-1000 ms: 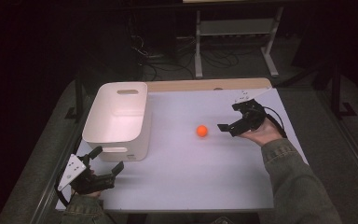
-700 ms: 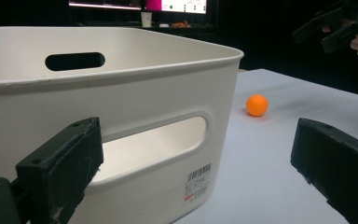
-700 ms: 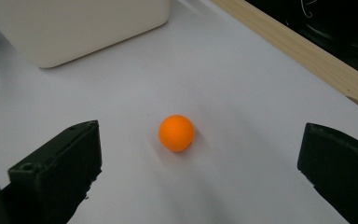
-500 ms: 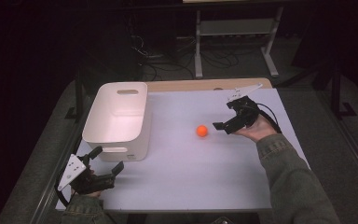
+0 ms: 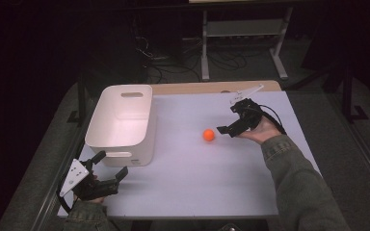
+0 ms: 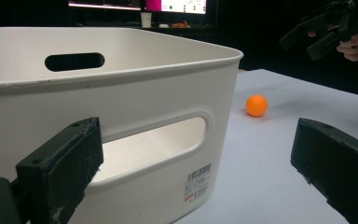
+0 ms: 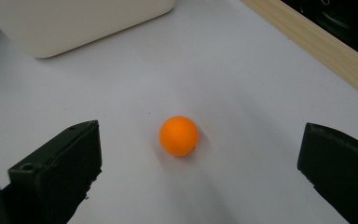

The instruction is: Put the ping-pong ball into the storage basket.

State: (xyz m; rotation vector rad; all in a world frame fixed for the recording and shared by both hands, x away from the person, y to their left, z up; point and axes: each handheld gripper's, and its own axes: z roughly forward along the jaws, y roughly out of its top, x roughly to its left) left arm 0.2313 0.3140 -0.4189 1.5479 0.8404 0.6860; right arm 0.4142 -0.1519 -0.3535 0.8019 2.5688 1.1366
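At lower left, the left gripper waits by the bin, fingers spread, holding nothing. Mid-frame, an orange ball sits on the white bench; just right of it the right gripper, fingers wide apart, lines up for a grab.

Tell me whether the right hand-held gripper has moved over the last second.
Yes. The right hand-held gripper has edged closer to the orange ball, which lies where it was on the table.
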